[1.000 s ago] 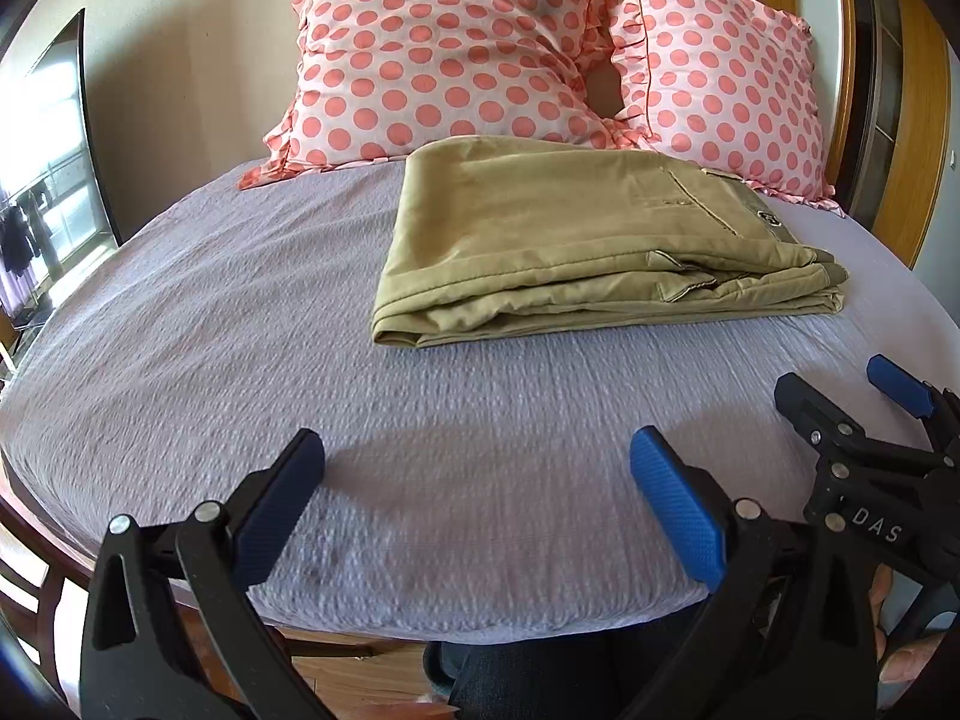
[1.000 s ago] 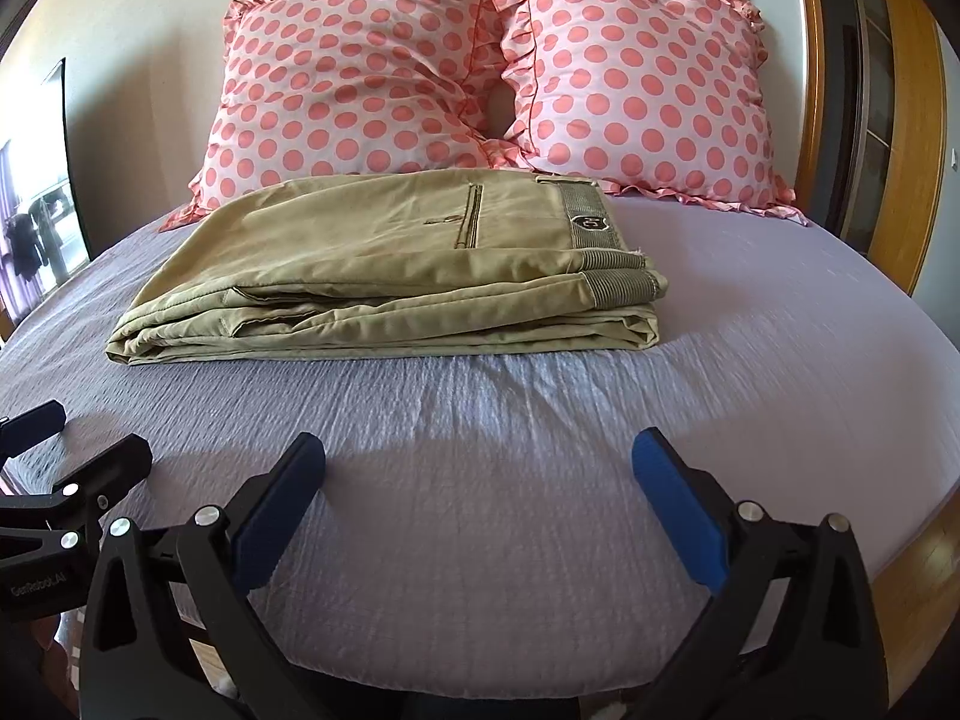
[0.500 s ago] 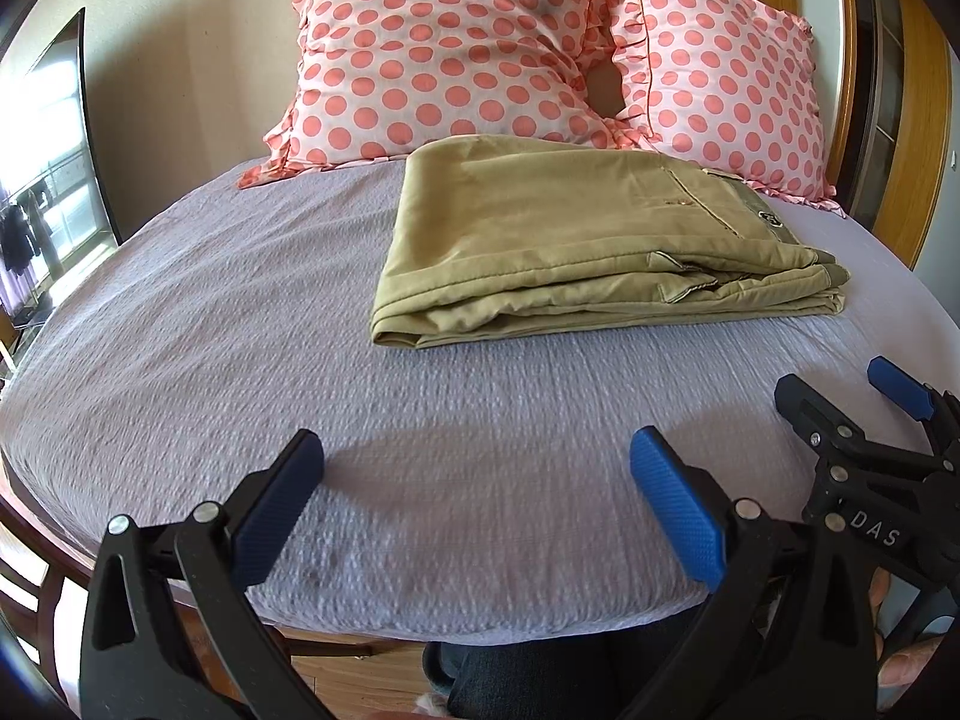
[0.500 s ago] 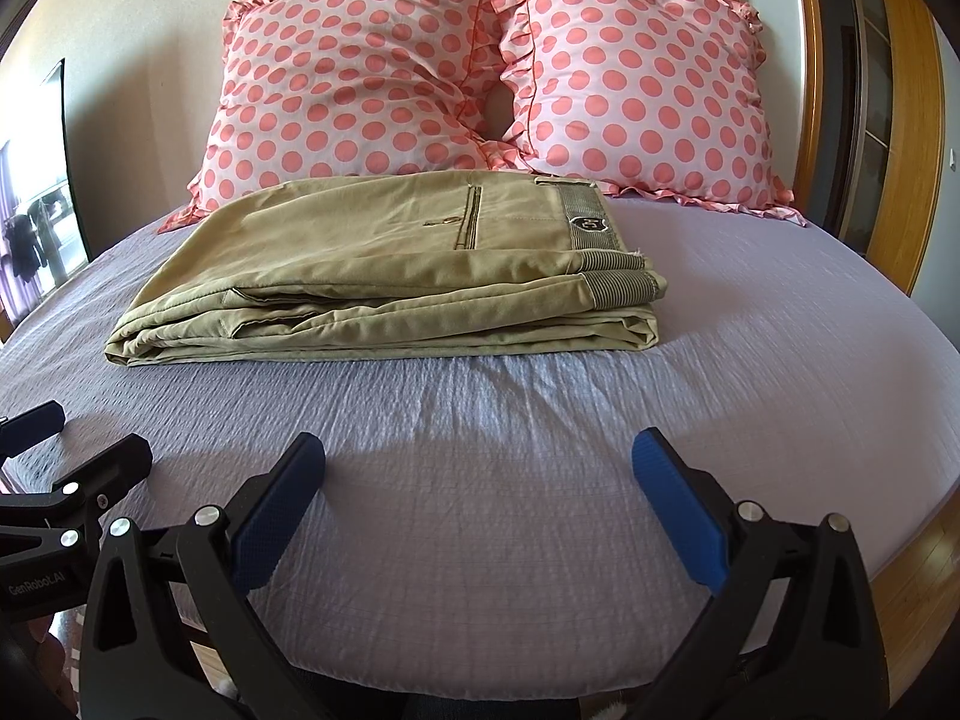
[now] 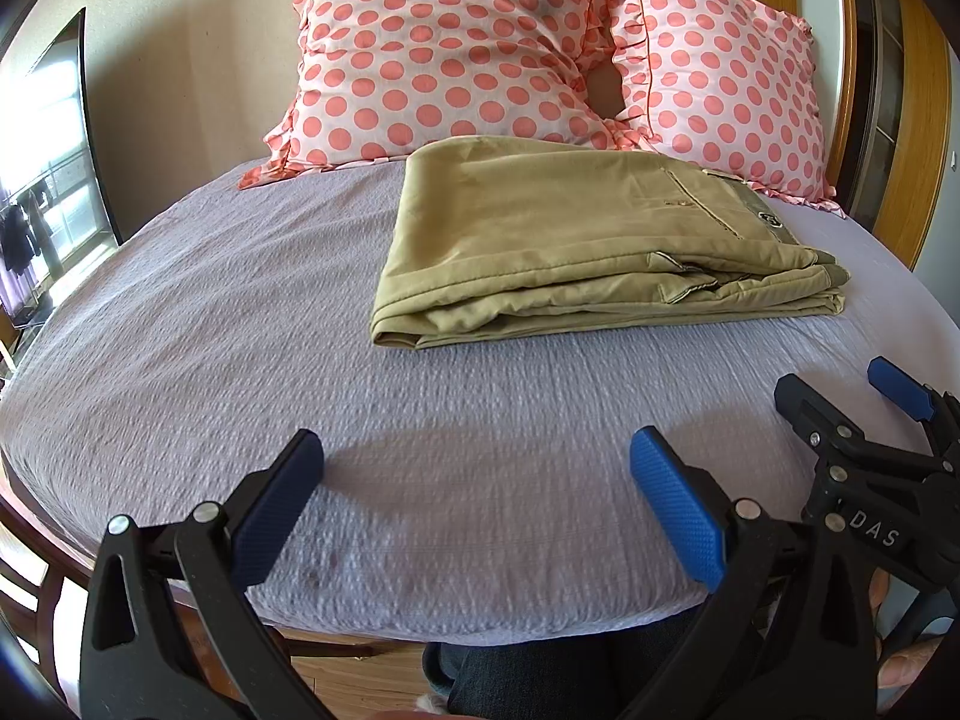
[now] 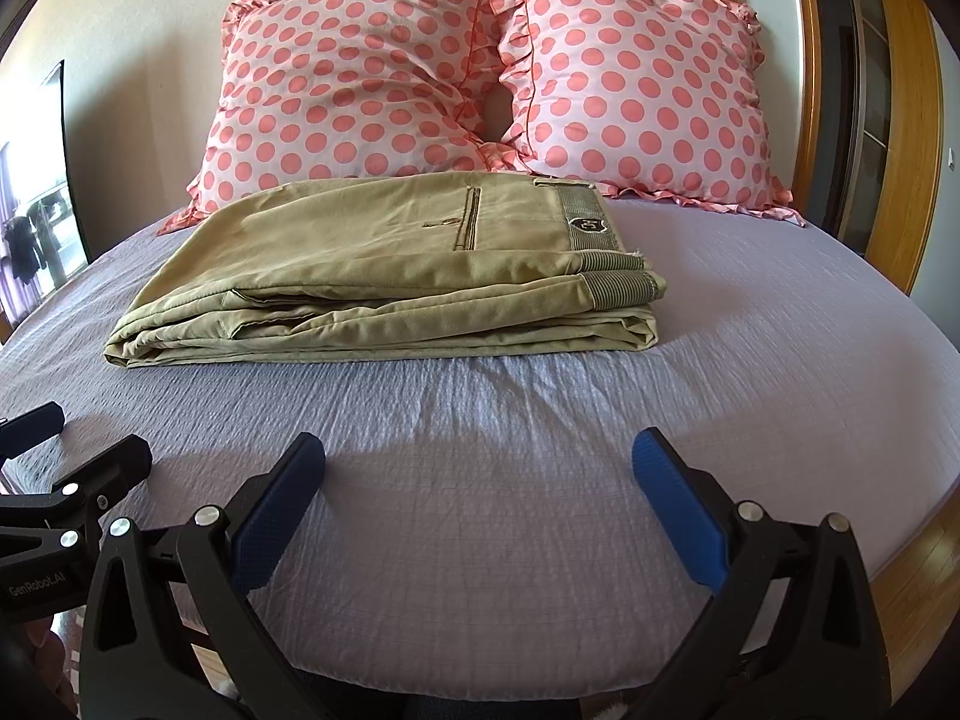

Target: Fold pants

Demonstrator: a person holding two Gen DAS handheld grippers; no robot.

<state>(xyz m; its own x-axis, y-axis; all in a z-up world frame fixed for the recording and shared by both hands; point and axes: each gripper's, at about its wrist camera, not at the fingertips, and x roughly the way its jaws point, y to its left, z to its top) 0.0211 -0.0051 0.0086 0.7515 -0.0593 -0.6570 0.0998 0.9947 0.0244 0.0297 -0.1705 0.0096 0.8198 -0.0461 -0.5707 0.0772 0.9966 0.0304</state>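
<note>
Khaki pants (image 5: 576, 246) lie folded in a flat stack on the lilac bed sheet (image 5: 240, 324), just in front of the pillows; they also show in the right wrist view (image 6: 384, 276), waistband to the right. My left gripper (image 5: 477, 480) is open and empty over the near edge of the bed, well short of the pants. My right gripper (image 6: 480, 480) is open and empty too, also near the front edge. Each gripper shows at the side of the other's view: the right one (image 5: 852, 402), the left one (image 6: 66, 438).
Two pink polka-dot pillows (image 6: 492, 78) lean on the wall behind the pants. A wooden frame (image 6: 900, 120) stands at the right, a window (image 5: 42, 192) at the left. The bed's front edge (image 5: 480, 624) drops to a wooden floor.
</note>
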